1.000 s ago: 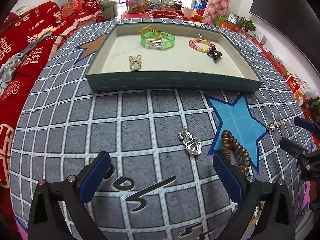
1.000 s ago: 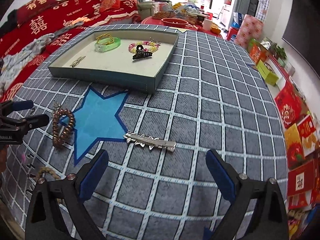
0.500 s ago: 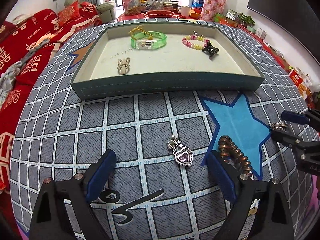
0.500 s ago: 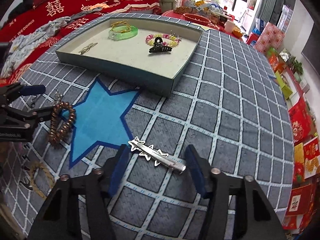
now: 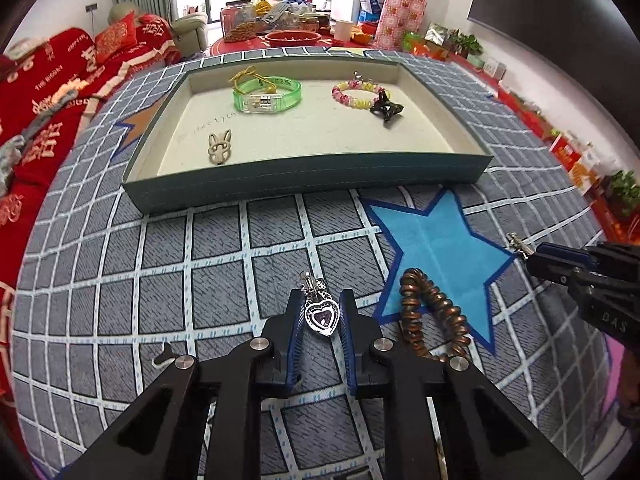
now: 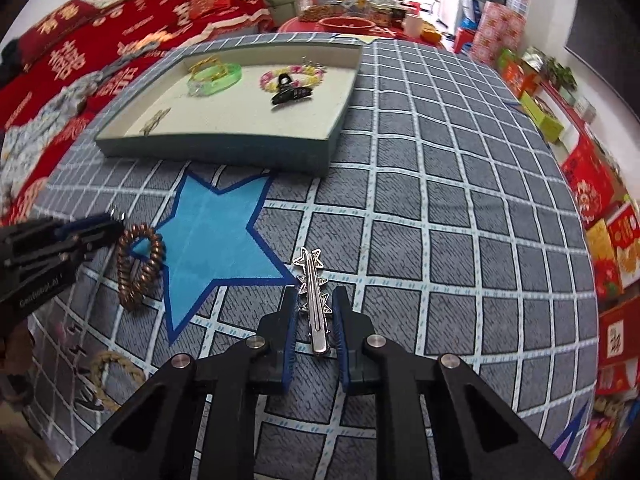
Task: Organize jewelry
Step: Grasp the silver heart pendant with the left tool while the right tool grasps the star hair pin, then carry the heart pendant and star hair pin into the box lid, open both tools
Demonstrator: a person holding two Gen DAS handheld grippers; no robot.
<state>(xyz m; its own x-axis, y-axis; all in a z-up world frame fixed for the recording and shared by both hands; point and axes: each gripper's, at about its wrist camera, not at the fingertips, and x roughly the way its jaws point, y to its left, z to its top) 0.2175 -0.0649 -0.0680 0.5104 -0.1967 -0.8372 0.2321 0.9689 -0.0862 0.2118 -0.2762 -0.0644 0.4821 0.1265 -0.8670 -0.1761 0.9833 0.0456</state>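
My left gripper (image 5: 320,308) is shut on a silver heart pendant (image 5: 320,314) with a purple stone, low on the grey checked cloth. My right gripper (image 6: 315,308) is shut on a silver star hair clip (image 6: 314,300); it also shows in the left wrist view (image 5: 536,258). A teal jewelry tray (image 5: 304,174) lies beyond, holding a green bracelet (image 5: 267,94), a pink and yellow bead bracelet (image 5: 354,94), a black claw clip (image 5: 385,110) and a rabbit-shaped clip (image 5: 219,147). A brown coil hair tie (image 5: 432,312) lies between the grippers.
A braided rope loop (image 6: 110,376) lies on the cloth at the lower left of the right wrist view. A red sofa (image 5: 44,92) stands to the left. Boxes and plants (image 6: 600,208) line the floor on the right.
Both grippers have closed from wide open: the left onto the heart pendant, the right onto the star hair clip. Both have moved forward and down toward the cloth.
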